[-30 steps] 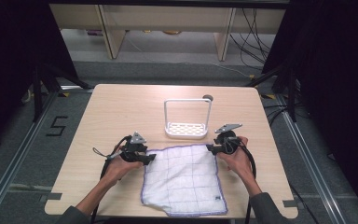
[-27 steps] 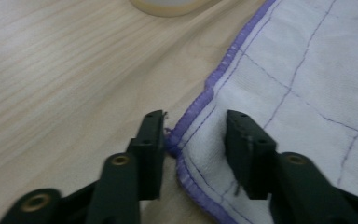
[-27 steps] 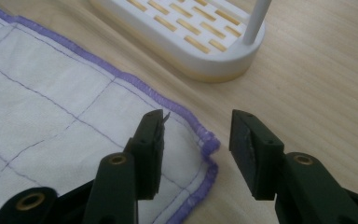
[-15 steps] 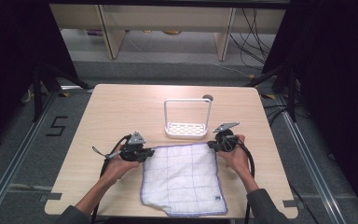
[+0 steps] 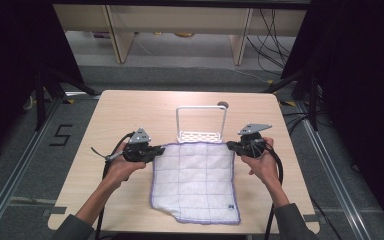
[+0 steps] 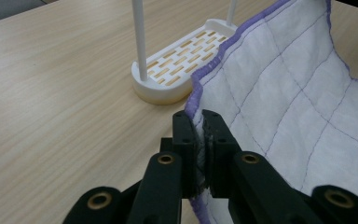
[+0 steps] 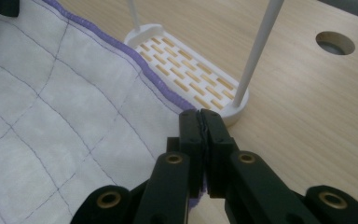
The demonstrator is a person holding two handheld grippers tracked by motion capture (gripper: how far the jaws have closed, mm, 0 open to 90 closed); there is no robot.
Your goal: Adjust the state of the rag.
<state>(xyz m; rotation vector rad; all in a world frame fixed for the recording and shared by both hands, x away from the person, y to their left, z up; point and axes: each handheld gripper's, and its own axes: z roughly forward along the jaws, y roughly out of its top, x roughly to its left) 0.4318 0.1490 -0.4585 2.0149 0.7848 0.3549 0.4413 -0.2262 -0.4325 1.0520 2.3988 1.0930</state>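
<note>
Cloth [image 5: 195,180]: white, quilted into squares by thin purple stitching, bound with a purple hem; small dark tag near the near right corner; near left corner cut off at a slant by a fold or wrinkle.
Shape: roughly rectangular, a little longer than wide.
Long axis: runs from the far edge, by the rack, toward the person's side of the table.
Place: middle of the wooden table [image 5: 130,110], near half; far edge lifted and stretched between the two grippers, just in front of the rack, sagging slightly in the middle; near part lying flat.
Far left corner: pinched in the left gripper [image 6: 200,123], jaws pressed together on the hem, cloth bunched between the pads.
Far right corner: pinched in the right gripper [image 7: 200,121], jaws shut tight on the hem, almost no gap between them.
Jaws: both pairs just closed onto the corners.
Grippers: level with each other, one at each side of the cloth, pointing inward at it.
Rack [image 5: 201,125]: white, slotted oval base with two thin upright posts joined across the top; standing just behind the cloth's far edge, whether touching it unclear.
Hole [image 7: 335,43]: round, in the tabletop beyond the rack's right post.
</note>
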